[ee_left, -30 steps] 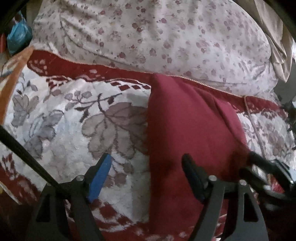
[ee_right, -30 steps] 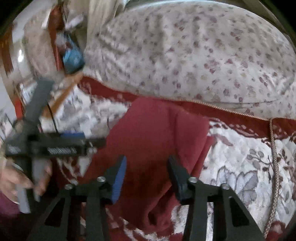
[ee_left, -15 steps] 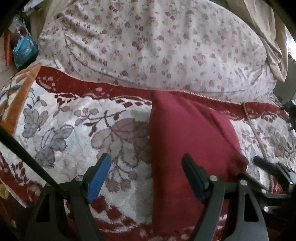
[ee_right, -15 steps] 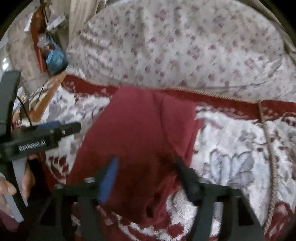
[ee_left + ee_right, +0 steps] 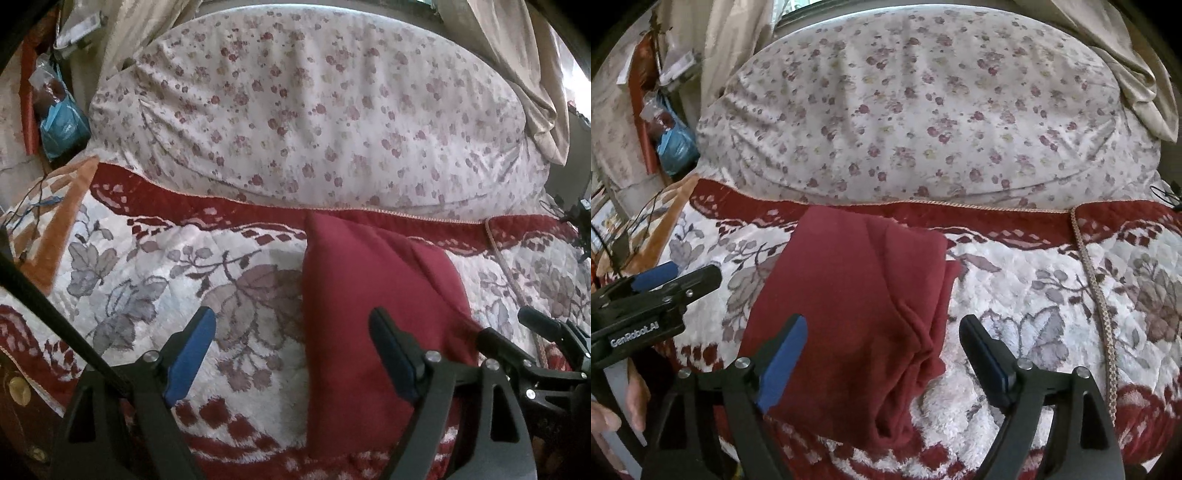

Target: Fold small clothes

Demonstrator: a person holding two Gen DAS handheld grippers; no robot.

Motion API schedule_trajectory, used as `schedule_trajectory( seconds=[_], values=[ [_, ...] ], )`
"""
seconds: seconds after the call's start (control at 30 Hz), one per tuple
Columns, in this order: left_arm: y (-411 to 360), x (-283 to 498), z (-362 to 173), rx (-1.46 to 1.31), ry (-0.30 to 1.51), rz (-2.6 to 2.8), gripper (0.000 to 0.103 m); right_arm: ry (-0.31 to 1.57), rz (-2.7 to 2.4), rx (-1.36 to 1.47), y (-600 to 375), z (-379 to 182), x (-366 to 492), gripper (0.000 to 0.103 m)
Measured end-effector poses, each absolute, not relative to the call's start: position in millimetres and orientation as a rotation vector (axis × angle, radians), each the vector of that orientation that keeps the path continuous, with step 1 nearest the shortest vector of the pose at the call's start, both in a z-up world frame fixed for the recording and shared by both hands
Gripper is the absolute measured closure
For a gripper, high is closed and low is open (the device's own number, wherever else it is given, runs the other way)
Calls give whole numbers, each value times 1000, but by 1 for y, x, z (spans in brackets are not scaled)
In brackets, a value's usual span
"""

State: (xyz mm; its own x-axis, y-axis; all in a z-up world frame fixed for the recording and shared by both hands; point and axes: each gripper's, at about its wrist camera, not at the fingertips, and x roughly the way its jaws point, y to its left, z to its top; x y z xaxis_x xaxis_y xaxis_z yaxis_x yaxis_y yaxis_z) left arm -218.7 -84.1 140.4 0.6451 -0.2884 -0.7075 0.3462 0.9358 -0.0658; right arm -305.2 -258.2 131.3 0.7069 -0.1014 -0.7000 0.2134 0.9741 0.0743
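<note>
The right gripper (image 5: 882,354) stands wide open and holds nothing; its jaws have just been opening, and the near right part of the red garment (image 5: 857,295) lies under the gap between them, not pressed by the pads. The left gripper (image 5: 291,350) is also wide open and empty; its jaws have just been opening a little more. Its blue left finger (image 5: 190,354) is over the bare blanket (image 5: 147,280), and its right finger is over the left part of the garment.

The garment lies on the white and red flowered blanket, in a folded long shape. Its far end is touching the dark red border of the blanket, just beside the big flowered pillow (image 5: 314,110) that lies along the far edge. Its near end comes close to the near edge of the blanket. On the right side, several layers of cloth bunch together in soft wrinkles.

The cloth looks soft, light and a bit fleecy, so I judge it will bend and sag at once when lifted, and it is not fragile. The layers may slide apart if only one is taken. A good place to hold is probably the two near corners, pinching all layers together, one gripper at each corner.
</note>
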Motion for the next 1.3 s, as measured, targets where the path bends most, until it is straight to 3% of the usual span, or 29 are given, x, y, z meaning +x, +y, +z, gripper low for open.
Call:
schedule_trajectory(
  seconds=[1.3],
  values=[
    [-87, -218, 136, 97, 791, -348, 19, 806, -206, 163, -257, 119, -294, 10]
  ],
)
